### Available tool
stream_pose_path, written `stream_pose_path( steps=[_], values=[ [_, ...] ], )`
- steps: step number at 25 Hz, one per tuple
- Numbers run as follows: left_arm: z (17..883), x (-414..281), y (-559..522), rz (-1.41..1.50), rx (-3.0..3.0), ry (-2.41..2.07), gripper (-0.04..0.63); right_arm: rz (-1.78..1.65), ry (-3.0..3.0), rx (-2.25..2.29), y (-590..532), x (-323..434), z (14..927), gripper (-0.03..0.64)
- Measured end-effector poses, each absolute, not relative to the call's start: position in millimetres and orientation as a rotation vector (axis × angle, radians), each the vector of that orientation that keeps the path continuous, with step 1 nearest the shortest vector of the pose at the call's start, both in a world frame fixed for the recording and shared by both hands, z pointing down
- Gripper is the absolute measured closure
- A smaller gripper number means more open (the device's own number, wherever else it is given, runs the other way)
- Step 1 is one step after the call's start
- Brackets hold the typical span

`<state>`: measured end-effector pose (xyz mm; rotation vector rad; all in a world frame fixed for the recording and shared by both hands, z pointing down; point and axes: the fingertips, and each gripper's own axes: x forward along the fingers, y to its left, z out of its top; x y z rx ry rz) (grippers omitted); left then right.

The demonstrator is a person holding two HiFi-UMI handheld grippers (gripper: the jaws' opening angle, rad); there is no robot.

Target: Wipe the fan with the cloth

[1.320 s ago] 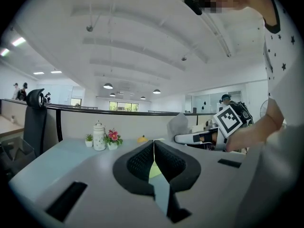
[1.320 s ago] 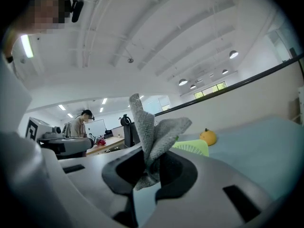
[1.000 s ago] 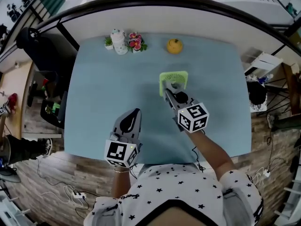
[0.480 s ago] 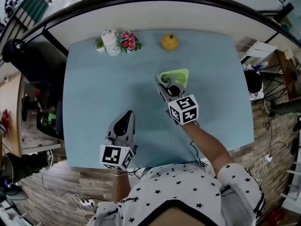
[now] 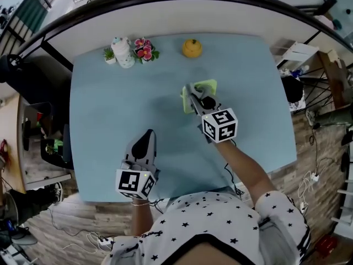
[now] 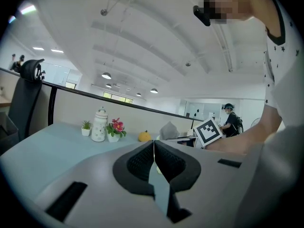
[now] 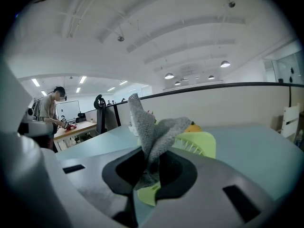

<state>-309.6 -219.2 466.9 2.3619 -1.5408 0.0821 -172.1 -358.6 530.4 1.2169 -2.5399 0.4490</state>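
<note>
A small lime-green fan [image 5: 198, 94] lies flat on the pale blue table [image 5: 110, 115], right of centre. My right gripper [image 5: 191, 94] is over it, shut on a grey cloth [image 7: 153, 132] that sticks up between the jaws and rests against the fan [image 7: 197, 144]. In the head view the cloth is mostly hidden under the gripper. My left gripper [image 5: 147, 137] sits near the table's front, left of the fan and well apart from it; in the left gripper view [image 6: 153, 156] its jaws are shut with nothing between them.
At the table's far edge stand a white jar [image 5: 123, 52] with a tiny plant, a pot of pink flowers [image 5: 144, 49] and a yellow-orange fruit [image 5: 191, 48]. A partition wall runs behind the table. A black chair [image 5: 16, 70] is at the left, wires on the floor.
My right gripper with the cloth has shifted slightly left and forward across the fan, and the fan has turned a little. The left gripper has stayed in place.
</note>
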Motion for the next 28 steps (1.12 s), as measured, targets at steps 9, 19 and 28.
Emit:
stream_pose_path(
  steps=[9, 19, 28],
  values=[
    [468.5, -291.0, -222.9, 0.110, 2.373, -1.513, 0.565, 0.460, -2.501, 1.355, -374.4, -118.6, 523.0, 0.572],
    [462.6, -270.7, -223.8, 0.111, 2.348, -1.544, 0.565, 0.493, -2.461, 1.413, -384.6, -74.7, 533.2, 0.572],
    [461.8, -267.1, -213.7, 0.118, 2.315, -1.585, 0.565, 0.544, -2.455, 1.402, -384.9, -67.8, 544.0, 0.572]
  ],
)
